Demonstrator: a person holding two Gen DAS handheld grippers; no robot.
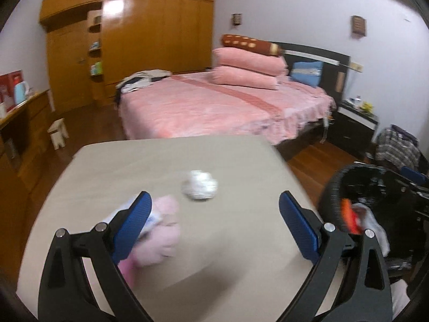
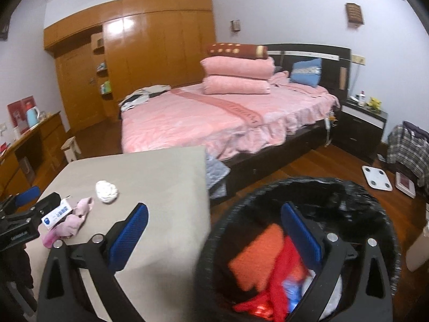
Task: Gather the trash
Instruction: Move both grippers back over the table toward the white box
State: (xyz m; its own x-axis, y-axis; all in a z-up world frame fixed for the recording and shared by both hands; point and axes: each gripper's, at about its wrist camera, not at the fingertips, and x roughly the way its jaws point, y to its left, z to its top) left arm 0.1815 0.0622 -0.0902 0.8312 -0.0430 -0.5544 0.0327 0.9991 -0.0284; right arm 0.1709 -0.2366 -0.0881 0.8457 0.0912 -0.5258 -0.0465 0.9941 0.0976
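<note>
Beige table [image 1: 107,177] carries a crumpled white paper ball [image 1: 199,185], with a pink cloth [image 1: 161,230] and a small white carton [image 2: 57,216] at its seven o'clock. Left gripper [image 1: 214,222] hangs above them, jaws wide. Right gripper [image 2: 214,230], also wide and empty, hovers over the black-lined bin [image 2: 348,193] holding red and orange trash [image 2: 257,257].

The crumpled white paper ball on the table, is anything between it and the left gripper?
Nothing visible does. The crumpled white paper ball lies on bare beige tabletop ahead of the open left gripper; the pink crumpled tissue sits off beside its left finger.
</note>
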